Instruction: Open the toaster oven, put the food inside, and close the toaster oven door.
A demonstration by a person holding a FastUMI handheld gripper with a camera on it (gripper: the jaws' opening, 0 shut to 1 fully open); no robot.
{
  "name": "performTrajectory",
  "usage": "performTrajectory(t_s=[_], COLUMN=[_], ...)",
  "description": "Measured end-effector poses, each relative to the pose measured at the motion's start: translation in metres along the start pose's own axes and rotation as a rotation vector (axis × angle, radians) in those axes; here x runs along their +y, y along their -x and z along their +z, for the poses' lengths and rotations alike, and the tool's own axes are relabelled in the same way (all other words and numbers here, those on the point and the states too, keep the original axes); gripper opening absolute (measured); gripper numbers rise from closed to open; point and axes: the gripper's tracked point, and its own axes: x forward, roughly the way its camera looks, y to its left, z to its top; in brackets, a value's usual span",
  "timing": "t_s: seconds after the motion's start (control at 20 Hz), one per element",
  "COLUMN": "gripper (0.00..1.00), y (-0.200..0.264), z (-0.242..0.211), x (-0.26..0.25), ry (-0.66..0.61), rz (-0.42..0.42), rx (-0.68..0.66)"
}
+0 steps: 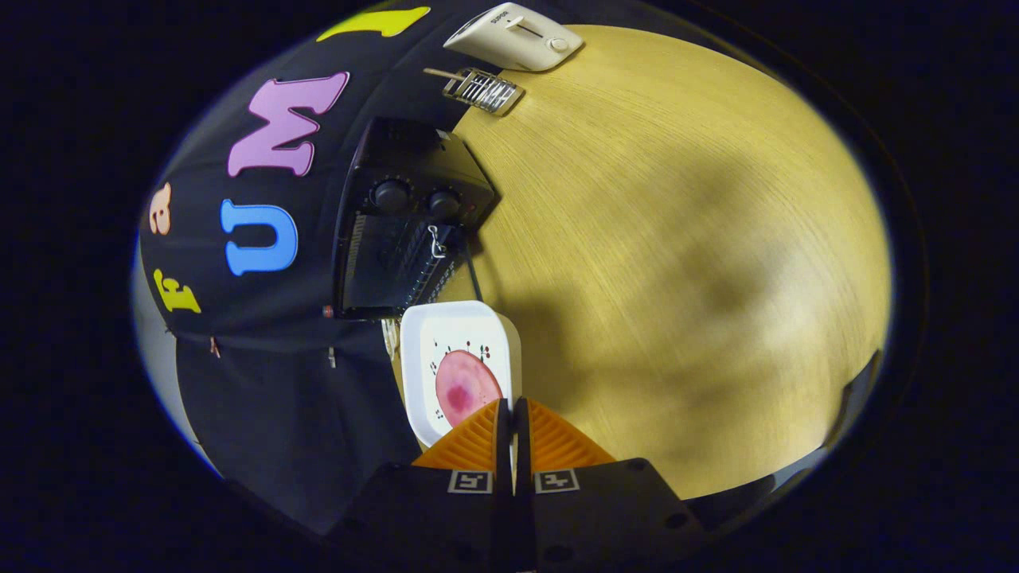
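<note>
Gripper (512, 414) at bottom centre of the frame: fingers pressed together, only a thin slit left between them, nothing pinched.

Plate (422, 342), white and square, is seen just ahead of the fingertips, lower centre-left, at the edge of the wooden table (677, 263). On it lies the food (466, 386), a flat pink round slice with a darker spot, probably ham or similar. Its near edge is partly covered by the fingertips.

Toaster oven (406, 219), black, is seen beyond the plate, centre-left, against the black cloth wall. Two knobs (392, 195) are visible on the front. The door looks shut, though that is hard to confirm at this angle. A small metal hook or clip (436, 243) is seen on the door face, possibly the pull point. A thin dark cord is seen running past the plate.

Handling, as judged:
- Slice: light, soft, floppy, likely slick. A pinch on the slice alone is expected to fold or tear it. Better taken by the plate rim on the side nearest the fingers, so plate and food are moved as one.
- Plate: stiff, smooth, probably breakable; a rim grip may slip if tilted.
- Oven door: hinged, stiff; to be pulled by the handle or clip first.

Upper centre: a white pop-up toaster (517, 36) and a small wire rack (482, 87) beside it. Writing is printed on the toaster, too small to be read. Square black-and-white markers are seen on the gripper body.
</note>
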Motion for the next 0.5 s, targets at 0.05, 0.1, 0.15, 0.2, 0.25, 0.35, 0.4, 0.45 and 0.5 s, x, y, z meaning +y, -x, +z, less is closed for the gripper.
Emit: performTrajectory(t_s=[0.05,0.1,0.15,0.2,0.25,0.35,0.4,0.45,0.5], gripper=[0.05,0.05,0.05,0.05,0.05,0.05,0.05,0.05,0.05], y=[-0.005,-0.011,-0.018,-0.026,-0.033,-0.048,-0.057,-0.067,-0.075], z=[-0.003,-0.006,-0.008,-0.01,-0.011,-0.014,-0.014,-0.015,-0.016], x=[0.009,0.019,0.028,0.036,0.044,0.061,0.069,0.075,0.08], ry=[-0.035,-0.068,-0.099,-0.131,-0.162,-0.23,-0.258,-0.277,-0.294], rz=[0.011,0.02,0.024,0.026,0.028,0.035,0.035,0.027,0.013], rx=[-0.027,-0.055,-0.083,-0.114,-0.144,-0.203,-0.234,-0.265,-0.297])
